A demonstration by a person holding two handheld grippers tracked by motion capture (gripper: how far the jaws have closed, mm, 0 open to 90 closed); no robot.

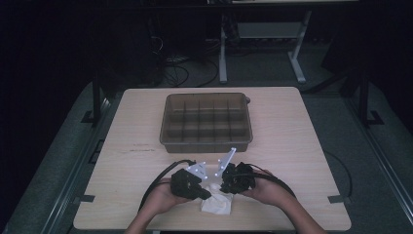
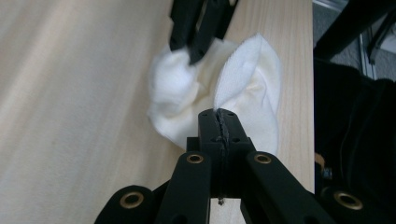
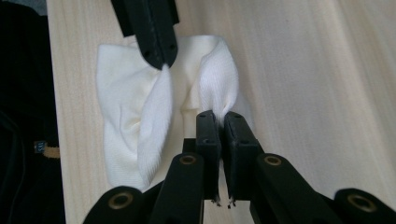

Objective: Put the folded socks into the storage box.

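A small white cloth (image 1: 216,201) lies crumpled near the table's front edge, between both hands. My left gripper (image 2: 219,113) is shut on a raised fold of the white cloth (image 2: 247,79), pinching its edge. My right gripper (image 3: 220,115) is shut on another bunched fold of the white cloth (image 3: 140,107). Each gripper view shows the other gripper's black jaws coming in from the top and pinching the cloth. In the high view the left gripper (image 1: 207,193) and the right gripper (image 1: 223,187) face each other over the cloth.
A brown plastic tray (image 1: 206,141) with several divided compartments stands at the middle of the wooden table (image 1: 292,146), beyond the hands. The table's front edge runs just behind the cloth. Dark clothing of the person shows past that edge.
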